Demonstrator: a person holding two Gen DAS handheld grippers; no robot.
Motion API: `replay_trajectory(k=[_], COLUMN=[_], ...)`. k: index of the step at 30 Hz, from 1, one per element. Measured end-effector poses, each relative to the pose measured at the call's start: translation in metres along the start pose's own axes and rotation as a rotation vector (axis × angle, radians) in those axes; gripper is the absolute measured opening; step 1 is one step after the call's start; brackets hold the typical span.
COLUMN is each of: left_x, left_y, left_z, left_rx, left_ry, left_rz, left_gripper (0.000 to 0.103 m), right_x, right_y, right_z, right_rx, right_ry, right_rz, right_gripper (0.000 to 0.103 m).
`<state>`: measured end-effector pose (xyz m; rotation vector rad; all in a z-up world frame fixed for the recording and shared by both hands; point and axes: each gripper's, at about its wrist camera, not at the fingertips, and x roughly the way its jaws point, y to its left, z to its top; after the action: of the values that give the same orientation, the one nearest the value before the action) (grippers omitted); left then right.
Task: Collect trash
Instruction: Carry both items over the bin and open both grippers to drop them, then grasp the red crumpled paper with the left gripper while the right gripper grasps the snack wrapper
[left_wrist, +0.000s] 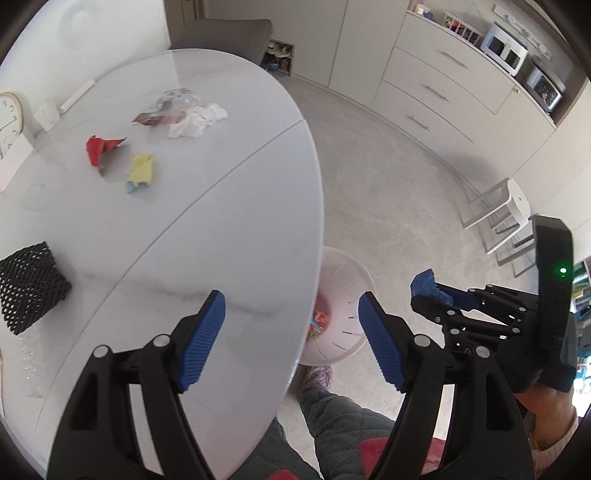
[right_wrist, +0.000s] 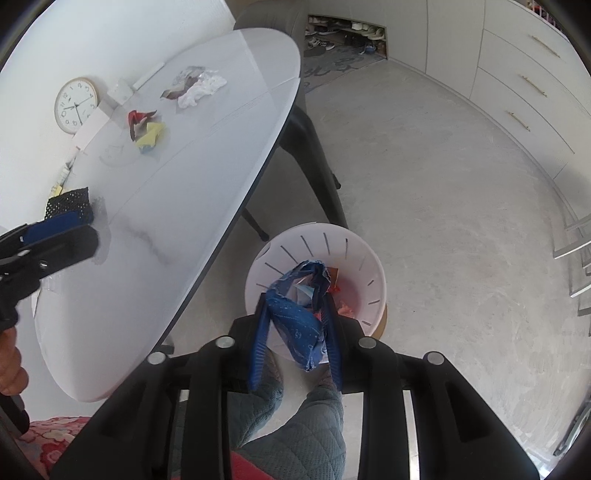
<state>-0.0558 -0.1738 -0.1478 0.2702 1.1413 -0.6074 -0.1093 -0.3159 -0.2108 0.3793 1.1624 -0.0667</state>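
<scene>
My right gripper (right_wrist: 295, 306) is shut on a crumpled blue wrapper (right_wrist: 299, 321) and holds it above the white slotted bin (right_wrist: 369, 266) on the floor beside the table. The bin holds some colourful scraps. My left gripper (left_wrist: 291, 314) is open and empty above the table's near edge; the right gripper (left_wrist: 428, 290) shows to its right. On the white oval table (left_wrist: 221, 229) lie a red wrapper (left_wrist: 98, 147), a yellow and blue wrapper (left_wrist: 140, 171), white crumpled tissue (left_wrist: 195, 120), a clear plastic wrapper (left_wrist: 173, 99) and a black mesh piece (left_wrist: 29, 280).
A round clock (right_wrist: 75, 105) and small white boxes lean at the table's far side by the wall. A grey chair (left_wrist: 229, 35) stands behind the table. White drawers (left_wrist: 436, 92) and a white stool (left_wrist: 506, 206) stand across the floor. My legs are below.
</scene>
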Motion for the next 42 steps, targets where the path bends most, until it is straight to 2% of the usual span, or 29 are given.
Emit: replay_trajectory(k=[2,3,5,8,10,11,12,19,22,27,36,42], left_x=[-0.001,-0.002,-0.002,-0.004,-0.005,-0.005,-0.007,-0.012,-0.014,-0.021,-0.022,-0.008], left_y=[0.01,0.015,0.022,0.034,0.04,0.043,0.045,0.056,0.063,0.081,0.126,0.169], left_z=[-0.002,-0.003,-0.005,-0.008,-0.009,-0.008,-0.008,0.0,0.005,0.013,0.032,0.067], left_rx=[-0.025,-0.04,-0.063,-0.11,-0.145,-0.157,-0.175,-0.26,-0.307,-0.394,-0.501,-0.58], left_ry=[0.003,0.006,0.009,0.009,0.004,0.001,-0.008,-0.042,-0.062,-0.1,-0.104,-0.115], left_rz=[0.009,0.016,0.029,0.042,0.049,0.053,0.063,0.088,0.115,0.156,0.225,0.211], left_gripper=[0.072,0.072,0.072,0.073,0.075,0.081,0.083,0.084,0.092,0.092,0.095,0.095], right_x=[0.01,0.013,0.018,0.021,0.02,0.019,0.018,-0.007,-0.021,-0.033,-0.022,0.0], right_y=[0.004,0.006,0.01,0.015,0.017,0.019,0.02,0.026,0.027,0.029,0.055,0.091], right_z=[0.003,0.005,0.007,0.013,0.017,0.02,0.023,0.044,0.056,0.075,0.115,0.16], right_rx=[-0.014,-0.019,-0.027,-0.032,-0.041,-0.05,-0.059,-0.129,-0.172,-0.227,-0.284,-0.339], right_ry=[0.022,0.025,0.035,0.041,0.04,0.039,0.037,-0.016,-0.05,-0.081,-0.087,-0.098], right_rz=[-0.008,-0.017,-0.026,-0.023,-0.024,-0.022,-0.024,-0.026,-0.027,-0.007,0.053,0.06], right_gripper=[0.063,0.068,0.083,0.091,0.093,0.094,0.094,0.1,0.1,0.1,0.1,0.1])
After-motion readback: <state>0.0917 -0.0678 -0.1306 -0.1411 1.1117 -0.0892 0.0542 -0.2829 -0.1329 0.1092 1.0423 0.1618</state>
